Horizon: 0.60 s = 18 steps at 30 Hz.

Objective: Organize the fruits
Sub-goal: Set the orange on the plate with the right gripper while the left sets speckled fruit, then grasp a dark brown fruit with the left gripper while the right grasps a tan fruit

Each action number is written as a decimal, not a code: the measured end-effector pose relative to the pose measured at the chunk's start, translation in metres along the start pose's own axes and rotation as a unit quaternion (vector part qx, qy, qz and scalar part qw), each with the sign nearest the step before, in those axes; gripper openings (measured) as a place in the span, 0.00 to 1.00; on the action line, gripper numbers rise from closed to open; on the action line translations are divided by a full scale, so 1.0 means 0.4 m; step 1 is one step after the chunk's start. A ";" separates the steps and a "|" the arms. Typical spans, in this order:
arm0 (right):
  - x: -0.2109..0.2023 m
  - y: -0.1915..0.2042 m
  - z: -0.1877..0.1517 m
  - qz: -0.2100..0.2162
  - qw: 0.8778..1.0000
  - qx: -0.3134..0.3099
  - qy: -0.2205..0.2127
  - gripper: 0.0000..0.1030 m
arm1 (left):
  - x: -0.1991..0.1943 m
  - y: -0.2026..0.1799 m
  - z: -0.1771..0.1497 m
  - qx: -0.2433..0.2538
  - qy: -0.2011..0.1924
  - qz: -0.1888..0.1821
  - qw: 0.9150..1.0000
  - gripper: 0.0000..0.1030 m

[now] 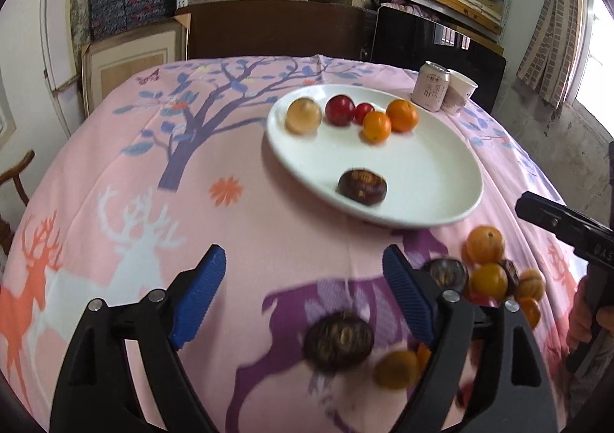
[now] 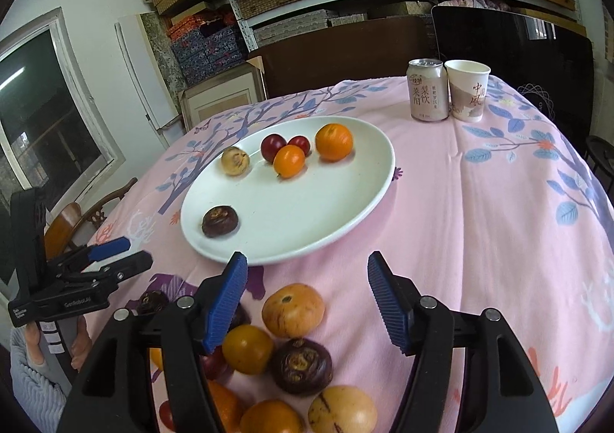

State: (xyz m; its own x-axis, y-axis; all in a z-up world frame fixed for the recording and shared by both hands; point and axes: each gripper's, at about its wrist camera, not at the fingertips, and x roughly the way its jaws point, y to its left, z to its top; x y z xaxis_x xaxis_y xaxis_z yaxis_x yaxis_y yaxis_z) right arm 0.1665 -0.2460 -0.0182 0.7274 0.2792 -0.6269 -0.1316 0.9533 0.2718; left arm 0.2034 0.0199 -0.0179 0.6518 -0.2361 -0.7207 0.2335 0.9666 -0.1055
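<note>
Fruits lie in two groups: six already sit on the white plate (image 2: 357, 210) at mid-frame in the right wrist view, among them a dark water chestnut (image 2: 220, 221) near its lower left rim and two oranges (image 2: 333, 141) toward its far side, while a loose pile (image 2: 291, 348) waits on the pink tablecloth (image 2: 479, 222) at the bottom of that frame. The right gripper (image 2: 307, 302) hangs over this pile with its blue fingers spread wide and nothing between them. The left gripper (image 1: 303, 298) is likewise spread and empty, with a dark, blurred chestnut (image 1: 338, 340) on the cloth just below its fingers in the left wrist view. The likely trouble is the crowding: round fruits touch one another, so closing on one may nudge its neighbours and send them rolling over the cloth toward the table edge. A smooth, round fruit could also squirt out from the ribbed pads if pinched off-centre. The can (image 2: 428, 89) and paper cup (image 2: 467, 89) at upper right stand well apart from all this.
</note>
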 end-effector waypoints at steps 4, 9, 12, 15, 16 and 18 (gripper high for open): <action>0.001 -0.006 -0.004 0.001 1.000 0.006 0.003 0.65 | -0.039 0.015 -0.065 -0.013 0.010 -0.013 1.000 0.86; 0.009 -0.007 -0.011 0.002 1.000 0.006 0.012 0.69 | -0.020 -0.018 -0.108 0.017 0.036 0.009 0.999 0.89; 0.019 0.003 -0.017 0.000 1.000 -0.003 0.023 0.70 | -0.009 -0.021 -0.105 0.017 0.035 0.016 0.999 0.92; 0.035 0.012 -0.025 -0.004 0.999 -0.012 0.036 0.70 | 0.006 -0.006 -0.099 0.000 0.038 0.024 0.999 0.92; 0.040 0.015 -0.027 -0.006 0.999 -0.015 0.040 0.70 | 0.011 -0.002 -0.098 -0.004 0.040 0.027 0.999 0.92; 0.048 0.021 -0.031 -0.008 0.999 -0.021 0.045 0.70 | 0.015 0.001 -0.096 -0.007 0.041 0.024 0.999 0.92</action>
State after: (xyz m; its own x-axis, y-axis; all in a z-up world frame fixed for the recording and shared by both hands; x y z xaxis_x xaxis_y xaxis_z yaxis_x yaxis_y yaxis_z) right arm 0.1709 -0.2314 -0.0370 0.6656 0.2716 -0.6951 -0.1497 0.9611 0.2322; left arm 0.1798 0.0227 -0.0484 0.6007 -0.1807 -0.7788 0.1919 0.9782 -0.0789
